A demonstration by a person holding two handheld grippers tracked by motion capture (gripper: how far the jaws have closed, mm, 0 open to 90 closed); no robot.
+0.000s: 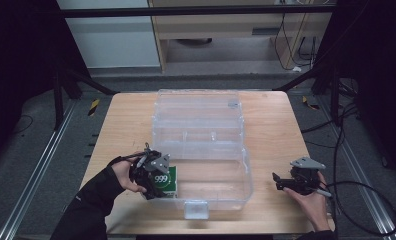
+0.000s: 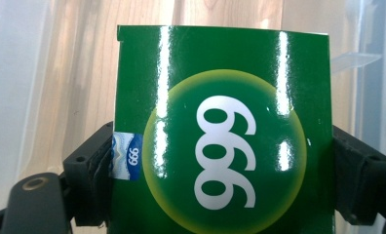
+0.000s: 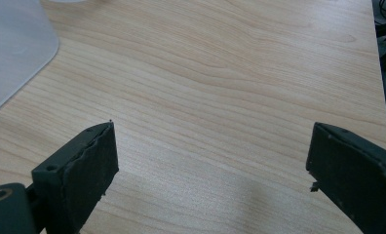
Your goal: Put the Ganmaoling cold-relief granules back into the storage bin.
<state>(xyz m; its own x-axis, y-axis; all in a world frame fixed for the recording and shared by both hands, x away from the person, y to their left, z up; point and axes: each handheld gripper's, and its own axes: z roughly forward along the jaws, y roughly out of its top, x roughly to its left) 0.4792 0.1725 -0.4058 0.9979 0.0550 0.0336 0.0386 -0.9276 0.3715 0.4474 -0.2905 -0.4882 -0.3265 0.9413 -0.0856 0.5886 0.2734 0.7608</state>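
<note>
Green and glossy, a small carton (image 2: 220,131) printed with white "999" digits inside a yellow-edged circle sits between the two black jaws of the left claw (image 2: 222,183). In the left gripper view a jaw presses against each side of the carton, so the claw has hold of it, jaws set at the carton's width. The carton's lower edge runs off the bottom of that view, and a small blue-and-white label on its left edge is partly covered by the jaw.

In the high view the left claw (image 1: 153,177) holds the carton (image 1: 165,181) at the near left corner of a clear plastic box (image 1: 221,150), which lies open in the middle of the wooden tabletop (image 1: 271,125). The hand and claw hide much of the carton there, and whether it rests on the box floor or hangs just above cannot be told.

The right claw (image 3: 210,170) is empty, jaws spread wide over bare wood, well to the right of the box. A rounded corner of the box (image 3: 13,48) shows at that view's left.
</note>
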